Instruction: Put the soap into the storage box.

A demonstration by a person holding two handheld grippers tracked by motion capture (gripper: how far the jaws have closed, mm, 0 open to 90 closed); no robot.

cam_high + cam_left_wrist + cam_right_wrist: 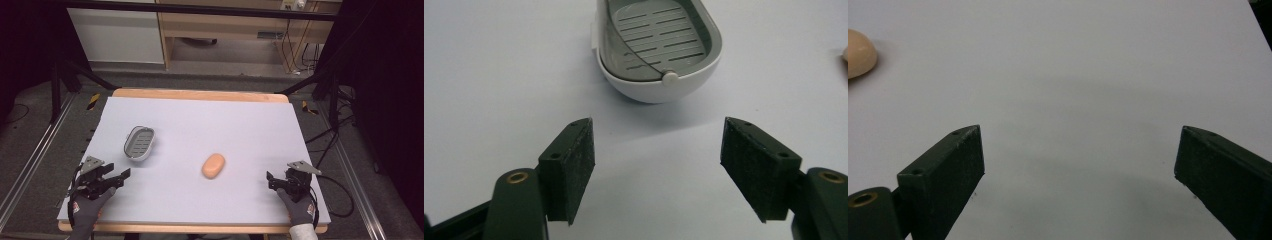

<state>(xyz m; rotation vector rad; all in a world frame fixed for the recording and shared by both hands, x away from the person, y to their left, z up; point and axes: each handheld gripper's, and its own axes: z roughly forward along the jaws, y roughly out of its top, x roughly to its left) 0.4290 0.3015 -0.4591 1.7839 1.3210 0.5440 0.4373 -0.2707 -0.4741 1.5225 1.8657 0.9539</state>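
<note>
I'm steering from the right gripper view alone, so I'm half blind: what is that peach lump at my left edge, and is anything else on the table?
Observer: It's an oval peach soap bar, lying free mid-table.
Operator: Anything else out there?
Observer: A soap dish, white shell with a grey slotted insert, sits left of the bar, apart from it.
Operator: Where's the other gripper?
Observer: The left gripper is open, pointing at the dish with nothing between its fingers.
</note>
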